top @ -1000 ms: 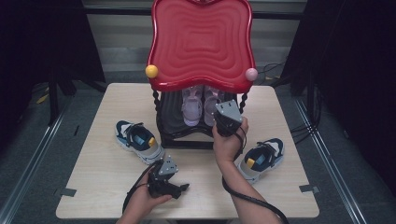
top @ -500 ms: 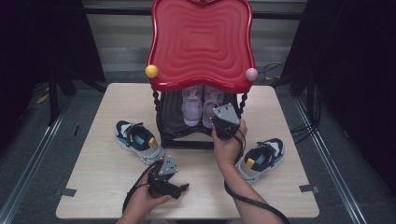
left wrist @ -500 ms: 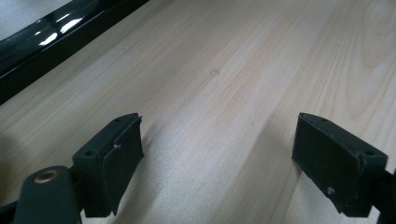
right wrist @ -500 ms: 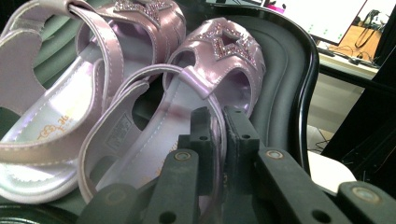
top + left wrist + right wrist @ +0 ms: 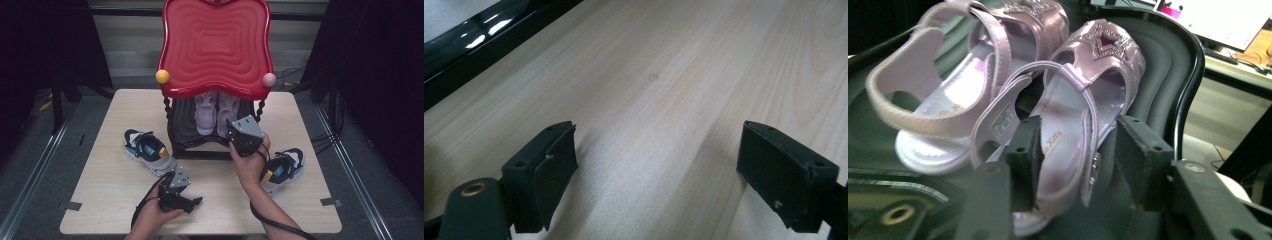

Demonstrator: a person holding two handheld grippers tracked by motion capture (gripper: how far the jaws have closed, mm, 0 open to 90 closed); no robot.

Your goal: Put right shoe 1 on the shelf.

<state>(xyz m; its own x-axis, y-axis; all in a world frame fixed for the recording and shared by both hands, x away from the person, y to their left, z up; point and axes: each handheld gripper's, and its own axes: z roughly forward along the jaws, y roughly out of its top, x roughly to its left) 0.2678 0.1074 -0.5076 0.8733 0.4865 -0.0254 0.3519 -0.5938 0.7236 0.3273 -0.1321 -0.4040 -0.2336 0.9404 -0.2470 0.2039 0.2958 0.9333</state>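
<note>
Looking down, the right gripper [image 5: 235,131] sits at the sandals [image 5: 215,112] on the rack [image 5: 200,150]; the left gripper [image 5: 192,202] rests on the table [image 5: 115,180]. Its own view shows jaws wide, empty. Right view: jaws, just opening, straddle one sandal's [image 5: 1073,130] side, pads loose.

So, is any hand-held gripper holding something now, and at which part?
Nothing is held. The right hand-held gripper has just opened around the pink sandal side strap, pads apart. The left hand-held gripper is open over the table.
</note>
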